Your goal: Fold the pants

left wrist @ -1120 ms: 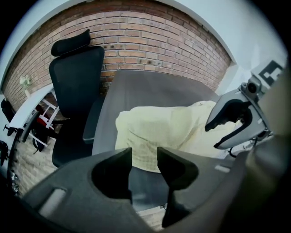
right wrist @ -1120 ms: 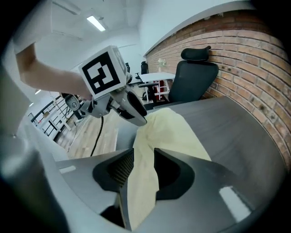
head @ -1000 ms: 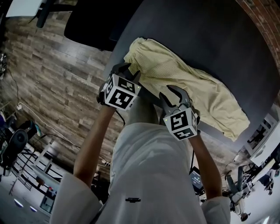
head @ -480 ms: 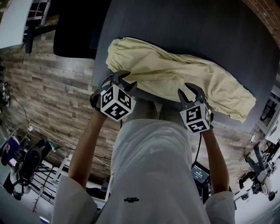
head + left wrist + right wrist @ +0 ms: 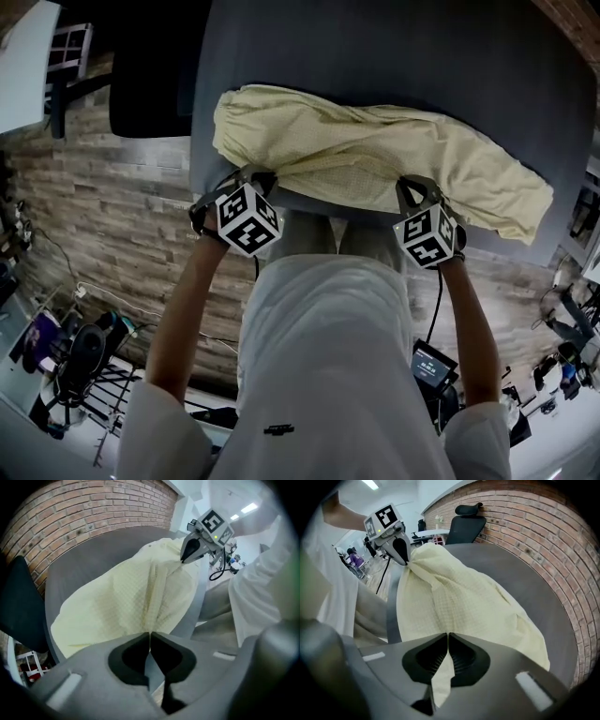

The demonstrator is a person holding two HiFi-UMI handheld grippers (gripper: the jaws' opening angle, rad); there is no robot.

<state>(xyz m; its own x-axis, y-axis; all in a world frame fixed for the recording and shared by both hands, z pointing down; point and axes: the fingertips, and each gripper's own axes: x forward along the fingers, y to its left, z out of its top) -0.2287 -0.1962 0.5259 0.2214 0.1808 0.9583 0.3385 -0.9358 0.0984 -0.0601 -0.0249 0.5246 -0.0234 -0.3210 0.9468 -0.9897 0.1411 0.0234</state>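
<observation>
The left gripper and right gripper have just closed on the lower edge of the yellow pants, which look limp and light, so this seems a sound hold.

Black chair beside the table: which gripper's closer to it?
Left. The left gripper grips the pants at the table end next to the black chair; the right gripper grips them farther along, away from the chair.

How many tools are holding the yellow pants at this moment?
2. The left tool pinches the near edge of the pants at their left end, the right tool further right; both have just closed on fabric.
</observation>
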